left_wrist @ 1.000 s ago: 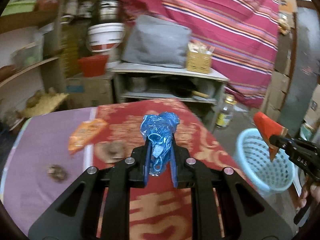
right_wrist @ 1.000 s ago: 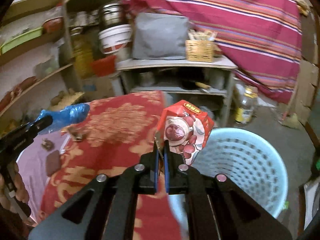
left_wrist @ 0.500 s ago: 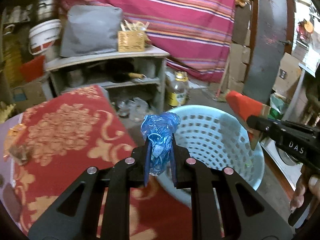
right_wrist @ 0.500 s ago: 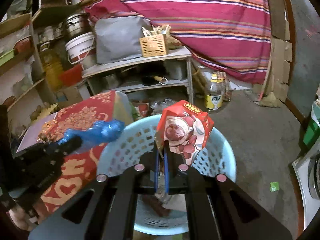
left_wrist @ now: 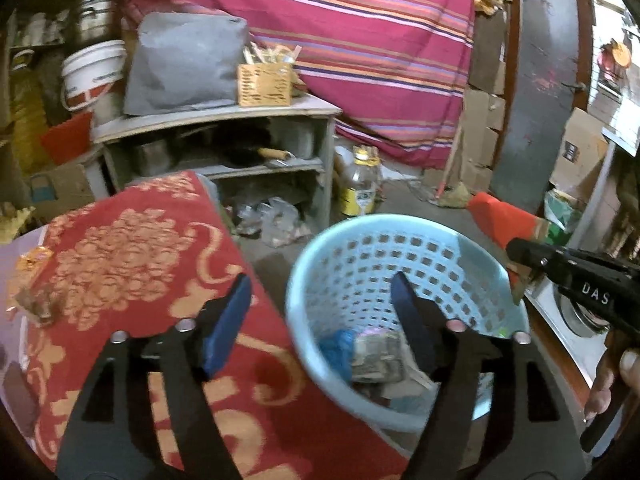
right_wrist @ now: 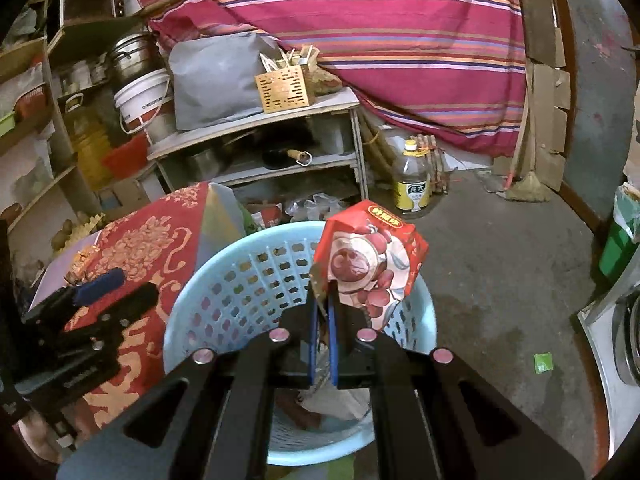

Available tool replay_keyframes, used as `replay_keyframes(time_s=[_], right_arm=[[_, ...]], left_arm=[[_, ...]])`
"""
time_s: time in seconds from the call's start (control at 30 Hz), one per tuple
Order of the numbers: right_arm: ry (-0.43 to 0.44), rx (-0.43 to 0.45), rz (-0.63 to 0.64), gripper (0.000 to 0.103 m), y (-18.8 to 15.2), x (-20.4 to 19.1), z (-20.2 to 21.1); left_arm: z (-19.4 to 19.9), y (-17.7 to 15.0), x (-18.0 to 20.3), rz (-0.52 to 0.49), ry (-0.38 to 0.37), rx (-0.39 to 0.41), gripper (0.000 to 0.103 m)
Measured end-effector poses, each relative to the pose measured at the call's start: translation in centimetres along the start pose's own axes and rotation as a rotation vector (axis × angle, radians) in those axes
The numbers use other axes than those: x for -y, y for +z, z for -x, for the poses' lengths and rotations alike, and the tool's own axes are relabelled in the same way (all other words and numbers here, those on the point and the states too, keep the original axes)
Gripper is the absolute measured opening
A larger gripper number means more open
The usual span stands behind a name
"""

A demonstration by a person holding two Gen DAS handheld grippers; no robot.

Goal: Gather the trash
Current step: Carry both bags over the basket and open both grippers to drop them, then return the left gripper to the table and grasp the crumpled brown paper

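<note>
My left gripper (left_wrist: 320,292) is open and empty over the near rim of the light blue basket (left_wrist: 304,284). The crumpled blue plastic bag (left_wrist: 335,347) lies inside the basket beside other trash. My right gripper (right_wrist: 323,300) is shut on a red carton (right_wrist: 370,258) and holds it above the basket (right_wrist: 224,276). In the left wrist view the right gripper (left_wrist: 516,248) shows at the right with the red carton (left_wrist: 500,216). In the right wrist view the left gripper (right_wrist: 116,284) shows at the left.
A table with a red patterned cloth (left_wrist: 132,248) stands left of the basket, with an orange wrapper (left_wrist: 34,258) and brown scraps on it. A grey shelf unit (left_wrist: 224,116) and a yellow-labelled bottle (left_wrist: 360,188) stand behind.
My left gripper has opened and the blue plastic bag has dropped into the basket. My right gripper has kept the red carton over the basket.
</note>
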State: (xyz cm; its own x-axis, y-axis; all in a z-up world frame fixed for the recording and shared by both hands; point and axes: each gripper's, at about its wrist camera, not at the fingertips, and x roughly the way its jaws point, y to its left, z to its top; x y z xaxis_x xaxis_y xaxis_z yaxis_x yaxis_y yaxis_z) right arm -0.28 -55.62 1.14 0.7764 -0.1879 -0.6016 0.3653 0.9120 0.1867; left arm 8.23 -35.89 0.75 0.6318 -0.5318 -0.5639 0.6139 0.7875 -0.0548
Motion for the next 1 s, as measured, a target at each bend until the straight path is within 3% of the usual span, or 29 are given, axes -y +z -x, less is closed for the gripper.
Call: replay_keyframes(time_s=[0.1,0.33,0.37,0.43,0.47,0.57,0.63,0.8,1.0], right_arm=[[0.016,-0.002,0.008,0.005,0.1,-0.9,-0.3],[-0.014,-0.028,-0.005,0.009,0.0,-2.7,-1.9],[-0.028,-0.044,-0.016,0.014,-0.1,-2.8,-2.4],[-0.050,-0.048,-0.026,0.059,-0.3,-3.0,-2.8],[-0.066,-0.038,-0.024,0.064,-0.3,-3.4,-2.9],[-0.078,-0.026,0.001,0.065,-0.3,-4.6,-2.6],[-0.077,-0.001,0.023,0.074,-0.1,-6.1,-2.2],[-0.053,0.028,0.082,0.084,0.0,-10.6,-2.2],[0.001,0.027,0.136,0.085,-0.5,-16.0,-3.0]], left_arm=[[1.5,0.3,-2.1,0.021,0.049,0.025,0.087],[4.8,0.4,-7.3,0.077,0.140,0.053,0.095],[5.2,0.3,-8.0,0.081,0.155,0.054,0.095],[6.1,0.2,-9.5,0.090,0.189,0.058,0.096],[6.6,0.0,-10.3,0.097,0.204,0.060,0.097],[8.1,-0.5,-13.1,0.115,0.256,0.067,0.097],[8.9,-0.9,-15.0,0.130,0.291,0.069,0.097],[10.5,-2.1,-20.1,0.183,0.375,0.048,0.097],[12.2,-4.3,-25.9,0.242,0.470,0.026,0.097]])
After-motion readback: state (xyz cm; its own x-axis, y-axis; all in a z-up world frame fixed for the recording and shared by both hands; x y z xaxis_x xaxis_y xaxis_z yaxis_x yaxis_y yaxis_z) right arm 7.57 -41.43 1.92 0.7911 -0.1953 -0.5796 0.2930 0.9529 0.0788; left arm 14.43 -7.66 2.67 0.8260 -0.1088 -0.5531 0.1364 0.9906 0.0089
